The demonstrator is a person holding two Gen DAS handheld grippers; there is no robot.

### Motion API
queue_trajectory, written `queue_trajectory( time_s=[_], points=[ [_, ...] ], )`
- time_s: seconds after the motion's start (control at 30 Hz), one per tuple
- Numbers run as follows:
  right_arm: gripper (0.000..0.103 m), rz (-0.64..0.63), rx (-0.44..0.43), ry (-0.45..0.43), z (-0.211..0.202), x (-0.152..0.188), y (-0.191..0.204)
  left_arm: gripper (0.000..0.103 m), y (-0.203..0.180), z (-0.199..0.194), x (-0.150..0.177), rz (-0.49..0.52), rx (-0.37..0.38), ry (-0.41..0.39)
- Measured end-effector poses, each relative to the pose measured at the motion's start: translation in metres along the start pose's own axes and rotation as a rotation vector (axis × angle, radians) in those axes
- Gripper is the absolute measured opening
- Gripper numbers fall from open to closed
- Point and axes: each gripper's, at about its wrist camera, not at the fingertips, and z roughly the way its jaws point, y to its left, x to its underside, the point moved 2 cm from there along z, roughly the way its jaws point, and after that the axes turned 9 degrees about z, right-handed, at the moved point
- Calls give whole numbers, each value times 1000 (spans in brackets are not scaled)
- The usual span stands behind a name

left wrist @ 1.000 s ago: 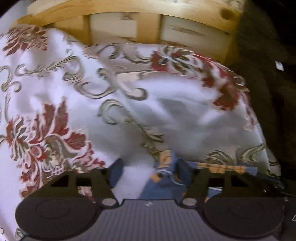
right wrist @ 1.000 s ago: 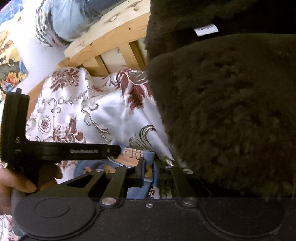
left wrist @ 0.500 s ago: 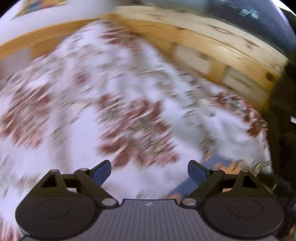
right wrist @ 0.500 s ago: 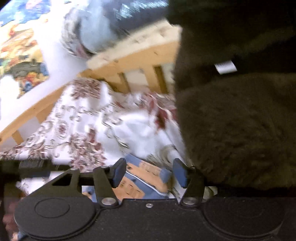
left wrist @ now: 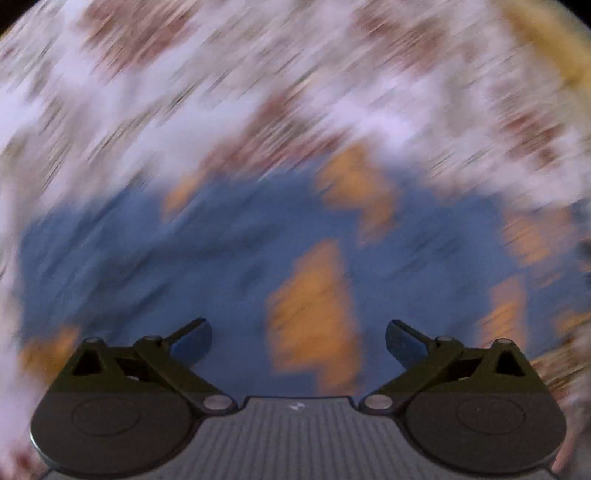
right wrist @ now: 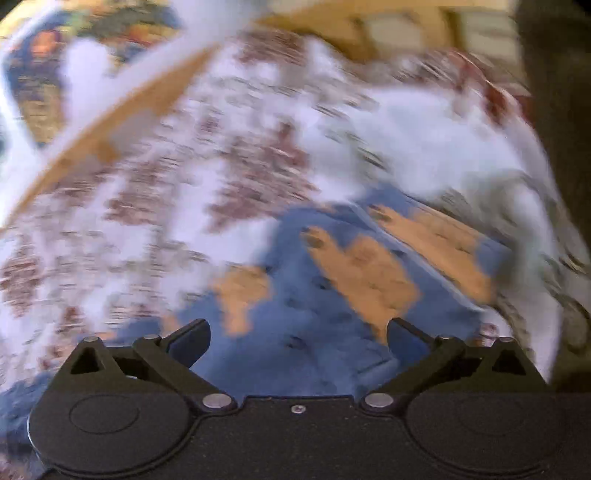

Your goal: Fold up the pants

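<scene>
Underneath, blurred white floral bedspread (right wrist: 155, 229) carries blue pants (left wrist: 184, 266), wooden bed frame (right wrist: 369, 22) behind; left gripper (left wrist: 298, 341) and right gripper (right wrist: 298, 339) both spread, empty

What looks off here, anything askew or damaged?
Nothing damaged or spilled that I can tell. Both views are heavily motion-blurred. The blue pants with orange patches lie on the floral bedspread, unheld: left gripper and right gripper both have fingers spread wide. Blur hides how the fold lies.
</scene>
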Motion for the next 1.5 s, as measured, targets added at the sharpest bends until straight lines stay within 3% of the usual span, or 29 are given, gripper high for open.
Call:
queue_trajectory(
  time_s=[0.03,0.1,0.2,0.33,0.4,0.47,0.6,0.8,0.9,0.93,1.0,1.13,1.2,1.23,1.3,1.37,1.4,1.5],
  points=[
    [101,20,23,-7,0,-1,-4,103,10,5,8,-7,-16,32],
    [99,31,61,-32,-5,-2,-9,103,23,-3,16,-12,36,-10],
    [99,-47,163,-53,-5,2,-1,103,33,-8,17,49,17,76],
    [101,-123,195,-79,-15,8,12,103,55,-22,19,-6,36,116],
    [102,-191,100,-79,-22,12,26,103,60,-36,18,-10,64,134],
    [102,-297,-37,10,-18,17,47,103,61,-49,13,30,126,115],
    [102,-479,-248,155,8,34,94,103,50,-65,-14,171,139,22],
    [102,-690,-436,212,44,44,170,103,25,-47,-84,370,73,-127],
    [101,-778,-500,218,59,43,200,103,19,-34,-120,427,112,-181],
    [98,-793,-513,224,63,42,205,103,19,-27,-132,435,131,-186],
    [81,-820,-517,272,73,42,214,103,19,-8,-149,425,161,-166],
    [61,-889,-490,321,88,45,223,102,29,22,-172,339,237,-118],
    [41,-902,-478,325,90,49,222,99,32,29,-174,315,289,-105],
    [38,-904,-474,322,91,50,220,98,33,31,-174,318,305,-105],
    [19,-914,-479,308,89,52,219,96,31,33,-173,341,312,-108],
    [14,-938,-473,262,83,57,219,92,26,33,-169,385,301,-112],
    [7,-957,-468,235,78,60,219,91,24,32,-166,410,287,-121],
    [5,-1027,-454,146,61,71,218,87,15,26,-158,487,305,-155]
  ],
)
